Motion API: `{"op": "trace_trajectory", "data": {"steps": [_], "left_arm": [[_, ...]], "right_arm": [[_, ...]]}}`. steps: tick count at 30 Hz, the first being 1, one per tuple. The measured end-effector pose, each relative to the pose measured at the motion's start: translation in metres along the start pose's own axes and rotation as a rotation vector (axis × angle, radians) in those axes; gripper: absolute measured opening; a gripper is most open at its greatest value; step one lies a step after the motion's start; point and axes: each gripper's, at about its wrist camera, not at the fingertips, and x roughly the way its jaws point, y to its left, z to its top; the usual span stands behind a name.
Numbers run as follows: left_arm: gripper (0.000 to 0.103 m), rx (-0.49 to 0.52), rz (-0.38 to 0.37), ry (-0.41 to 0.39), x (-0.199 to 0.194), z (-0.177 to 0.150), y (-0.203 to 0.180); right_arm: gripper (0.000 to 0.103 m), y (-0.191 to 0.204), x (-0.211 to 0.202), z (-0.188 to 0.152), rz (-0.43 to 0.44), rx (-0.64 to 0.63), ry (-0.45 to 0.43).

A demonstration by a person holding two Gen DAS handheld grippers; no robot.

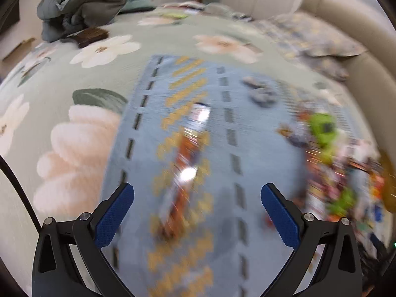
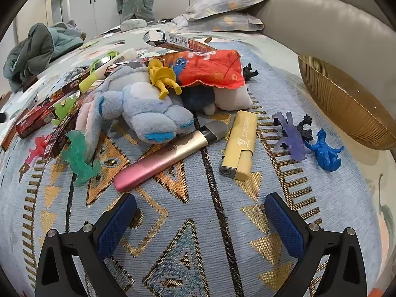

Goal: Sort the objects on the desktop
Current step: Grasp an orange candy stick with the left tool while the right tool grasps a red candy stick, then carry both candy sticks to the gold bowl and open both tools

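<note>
The right gripper [image 2: 200,212] is wide and holds nothing; it hangs low over the blue patterned mat [image 2: 193,247], which lies on a bed and not on a desk. Just beyond its fingers lie a pink and gold pen-shaped device [image 2: 163,157] and, beside it to the right, a gold lighter [image 2: 238,146]; the two are near each other but do not touch. Farther right stand three small figures close together: a purple one [image 2: 292,136], a dark one [image 2: 305,128] and a blue dinosaur [image 2: 325,152]. A ribbed gold bowl [image 2: 346,101] sits at the right edge of the mat. Behind the pen is the unsorted pile: a pale blue plush toy [image 2: 141,106], a yellow figure [image 2: 164,76] on top of it, a red snack bag [image 2: 210,68], and flat red boxes [image 2: 42,116] at the left. The left gripper [image 1: 197,204] is also wide and empty, but its view is blurred by motion; a long orange packet [image 1: 185,163] lies on the mat straight ahead of it. I judge the sorting is at an early step, between two picks. The next move probably calls for the right gripper to lower over the pen or the lighter and close across the narrow side.
</note>
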Motion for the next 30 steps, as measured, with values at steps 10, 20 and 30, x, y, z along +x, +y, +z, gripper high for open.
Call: {"op": "trace_trajectory", "data": {"steps": [10,20,30], "left_arm": [[0.031,0.119,0.099,0.031,0.036,0.016,-0.013],[0.015,0.013,-0.051,-0.059,-0.018,-0.040,-0.001],[0.015,-0.021,-0.054,-0.176,-0.017,-0.079,-0.003]], "right_arm": [[0.103,-0.001,-0.001,0.002,-0.002,0.005,0.007],[0.088,-0.005,-0.052,0.021,0.289,0.072,0.134],[0.042,0.148,-0.048,0.126,0.449,-0.091,0.101]]}}
